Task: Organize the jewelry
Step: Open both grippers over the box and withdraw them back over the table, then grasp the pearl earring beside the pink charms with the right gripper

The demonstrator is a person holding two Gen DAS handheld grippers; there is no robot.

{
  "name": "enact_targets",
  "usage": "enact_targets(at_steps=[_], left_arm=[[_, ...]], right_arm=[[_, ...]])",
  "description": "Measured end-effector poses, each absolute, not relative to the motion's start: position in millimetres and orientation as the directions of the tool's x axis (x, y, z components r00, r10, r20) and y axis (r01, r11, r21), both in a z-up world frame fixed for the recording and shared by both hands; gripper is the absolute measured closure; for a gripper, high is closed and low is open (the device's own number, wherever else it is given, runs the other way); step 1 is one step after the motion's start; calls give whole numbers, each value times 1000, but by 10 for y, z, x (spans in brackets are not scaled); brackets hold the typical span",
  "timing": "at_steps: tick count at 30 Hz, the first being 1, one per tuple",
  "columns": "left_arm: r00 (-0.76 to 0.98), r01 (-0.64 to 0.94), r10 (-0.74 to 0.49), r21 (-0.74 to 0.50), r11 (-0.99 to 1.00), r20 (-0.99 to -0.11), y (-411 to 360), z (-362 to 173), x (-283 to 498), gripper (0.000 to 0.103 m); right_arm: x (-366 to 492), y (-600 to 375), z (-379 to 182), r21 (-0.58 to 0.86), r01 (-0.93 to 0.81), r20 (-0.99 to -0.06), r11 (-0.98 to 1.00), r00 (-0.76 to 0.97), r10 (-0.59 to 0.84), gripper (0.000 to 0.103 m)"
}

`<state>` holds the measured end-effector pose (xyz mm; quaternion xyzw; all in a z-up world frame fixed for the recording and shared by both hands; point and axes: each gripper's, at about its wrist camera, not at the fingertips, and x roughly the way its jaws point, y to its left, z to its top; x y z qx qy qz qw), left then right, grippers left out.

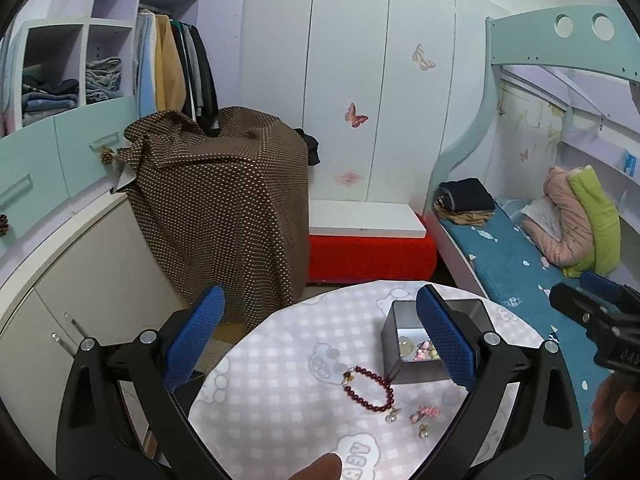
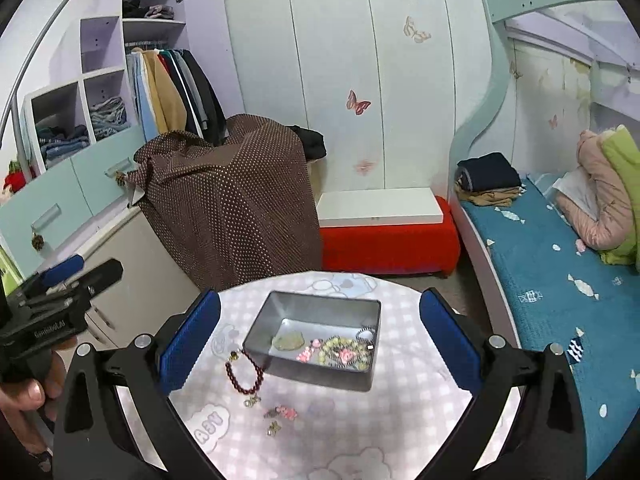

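Note:
A grey metal tin stands on a small round table with a checked cloth. Inside it lie a green bead bracelet, a pale stone and pink trinkets. A dark red bead bracelet lies on the cloth against the tin's near left corner. Small pink and gold charms lie just in front of it. My left gripper hangs open above the table's left side. My right gripper is open too, framing the tin from above. Neither holds anything.
A bed with a blue cover runs along the right, close to the table. A brown dotted cloth drapes furniture behind the table, beside a red bench. Cabinets and an open wardrobe fill the left. A hand holds each gripper.

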<state>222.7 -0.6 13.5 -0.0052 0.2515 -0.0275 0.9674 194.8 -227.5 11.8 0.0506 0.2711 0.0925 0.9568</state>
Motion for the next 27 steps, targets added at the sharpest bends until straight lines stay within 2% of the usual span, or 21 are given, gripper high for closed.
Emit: enact_targets(at_steps=[10, 24, 27], left_arm=[[862, 42, -41, -9, 999, -505, 22, -96, 1940, 6], [778, 43, -33, 1, 999, -627, 52, -768, 1834, 6], [760, 44, -31, 3, 999, -650, 56, -892, 1855, 6]], right_arm=[[1755, -2089, -261, 95, -163, -585, 982, 789, 187, 7], [1793, -1840, -1045, 79, -212, -757, 974, 623, 197, 7], [1840, -1749, -1155, 86, -228, -776, 970, 595, 209, 11]])
